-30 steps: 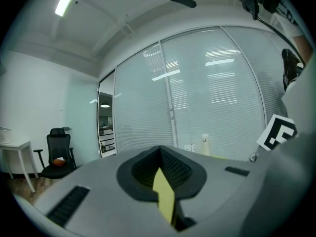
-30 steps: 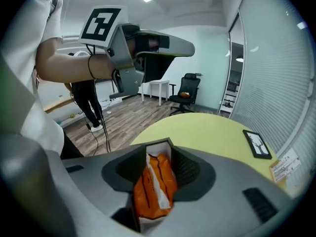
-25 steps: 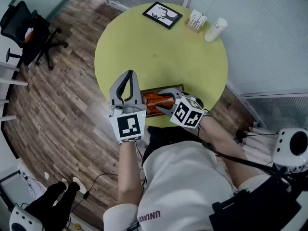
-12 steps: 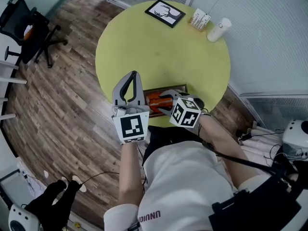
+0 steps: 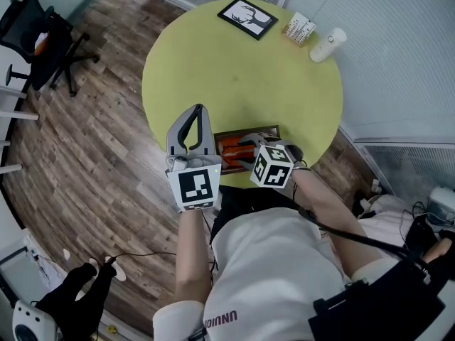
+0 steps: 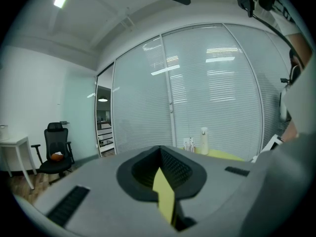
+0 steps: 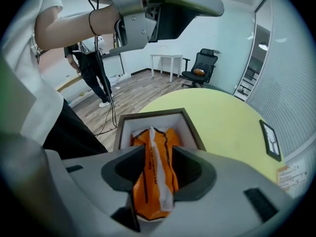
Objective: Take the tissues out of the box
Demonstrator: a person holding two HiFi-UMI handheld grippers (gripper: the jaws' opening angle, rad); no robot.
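Note:
A dark-rimmed box (image 5: 247, 130) lies at the near edge of the round yellow-green table (image 5: 242, 77), with an orange tissue pack (image 5: 231, 146) in it. My right gripper (image 5: 247, 148) reaches into the box from the right. In the right gripper view the box (image 7: 154, 114) is lined white, and the orange pack (image 7: 155, 167), with a white tissue strip along its top, runs back between the jaws. They are shut on its near end. My left gripper (image 5: 193, 114) hangs left of the box, off the table's edge, shut and empty. The left gripper view (image 6: 163, 181) looks across the room.
At the table's far side lie a framed picture (image 5: 247, 17), a small printed card holder (image 5: 300, 28) and a white bottle (image 5: 327, 45). A black office chair (image 5: 39, 38) stands on the wood floor at far left. Cables and a person in black (image 7: 91, 68) are nearby.
The left gripper has drifted slightly right and lower. The right gripper has stayed at the box, its marker cube turned a little.

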